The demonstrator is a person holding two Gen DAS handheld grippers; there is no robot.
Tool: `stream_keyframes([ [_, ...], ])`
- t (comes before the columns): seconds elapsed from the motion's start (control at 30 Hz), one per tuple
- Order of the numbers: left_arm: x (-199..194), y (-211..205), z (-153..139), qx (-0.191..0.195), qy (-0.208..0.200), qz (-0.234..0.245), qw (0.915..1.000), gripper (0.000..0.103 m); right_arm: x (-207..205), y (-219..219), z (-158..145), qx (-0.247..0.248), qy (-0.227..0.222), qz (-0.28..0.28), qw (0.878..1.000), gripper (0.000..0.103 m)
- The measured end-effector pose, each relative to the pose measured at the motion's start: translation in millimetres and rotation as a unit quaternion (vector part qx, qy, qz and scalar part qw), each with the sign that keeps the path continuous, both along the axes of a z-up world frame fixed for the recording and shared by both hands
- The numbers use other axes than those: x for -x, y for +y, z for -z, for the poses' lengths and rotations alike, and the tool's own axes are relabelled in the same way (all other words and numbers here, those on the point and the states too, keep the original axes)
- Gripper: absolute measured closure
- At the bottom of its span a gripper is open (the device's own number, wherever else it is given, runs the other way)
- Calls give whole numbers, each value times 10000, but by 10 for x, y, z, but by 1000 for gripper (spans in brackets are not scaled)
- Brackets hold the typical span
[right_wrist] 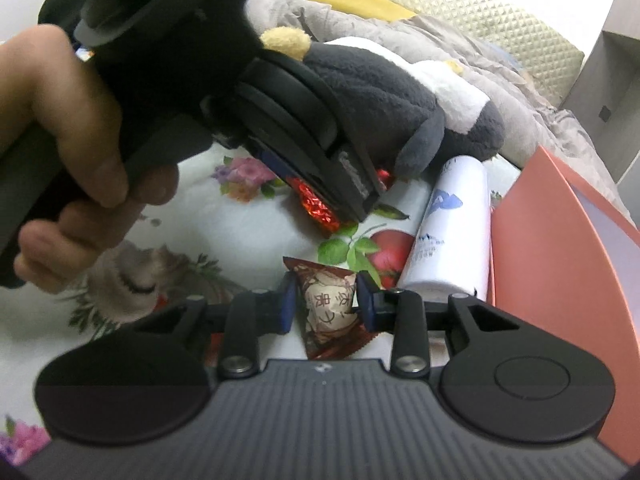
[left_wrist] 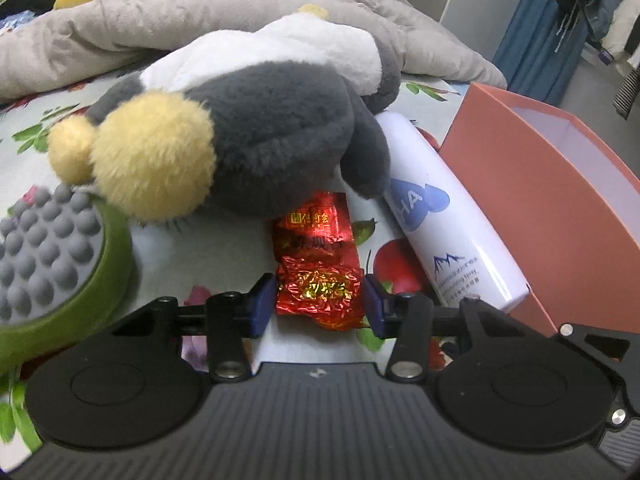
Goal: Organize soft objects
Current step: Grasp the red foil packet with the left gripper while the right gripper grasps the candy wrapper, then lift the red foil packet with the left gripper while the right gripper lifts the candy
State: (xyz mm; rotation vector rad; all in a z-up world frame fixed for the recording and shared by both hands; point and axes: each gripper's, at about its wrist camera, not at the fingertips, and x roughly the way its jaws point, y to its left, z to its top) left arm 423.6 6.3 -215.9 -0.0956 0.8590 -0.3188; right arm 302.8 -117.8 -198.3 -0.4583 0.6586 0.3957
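Observation:
A red foil packet (left_wrist: 316, 280) lies on the floral bedsheet (left_wrist: 208, 252), its far end tucked under a grey, white and yellow plush penguin (left_wrist: 280, 128). My left gripper (left_wrist: 320, 300) is shut on the packet's near end, a blue pad touching each side. In the right wrist view a brown printed snack packet (right_wrist: 330, 304) sits between the pads of my right gripper (right_wrist: 326, 304), which is shut on it. The same view shows a hand (right_wrist: 72, 128) holding the left gripper over the red packet (right_wrist: 316, 208), with the penguin (right_wrist: 372, 92) behind.
A white spray bottle (left_wrist: 440, 216) lies against an open pink box (left_wrist: 540, 200) on the right. A green disc with grey nubs (left_wrist: 52, 264) sits at the left. A rumpled grey quilt (left_wrist: 160, 20) covers the far bed. Clothes hang at the far right.

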Motion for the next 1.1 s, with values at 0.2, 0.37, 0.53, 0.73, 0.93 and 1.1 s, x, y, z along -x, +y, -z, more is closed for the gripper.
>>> stream_keyframes([
  [0.2, 312, 43, -41, 49, 97, -243, 9996, 60, 159, -104, -89, -166, 95, 77, 9998, 69],
  [0.37, 610, 140, -82, 212, 153, -494, 9984, 67, 345, -132, -166, -245, 134, 80, 9996, 69],
  [0.53, 960, 269, -119, 383, 222, -722, 9964, 72, 518, -154, -253, -408, 245, 95, 9988, 69],
  [0.73, 1400, 398, -157, 484, 278, -870, 9946, 74, 718, -169, -340, -638, 409, 173, 9970, 69],
  [0.93, 1849, 614, -174, 698, 352, -1070, 9912, 78, 851, -188, -435, -833, 640, 324, 9939, 69],
  [1.1, 2148, 749, -189, 752, 405, -1197, 9891, 78, 854, -266, -383, -1097, 1083, 637, 9860, 68],
])
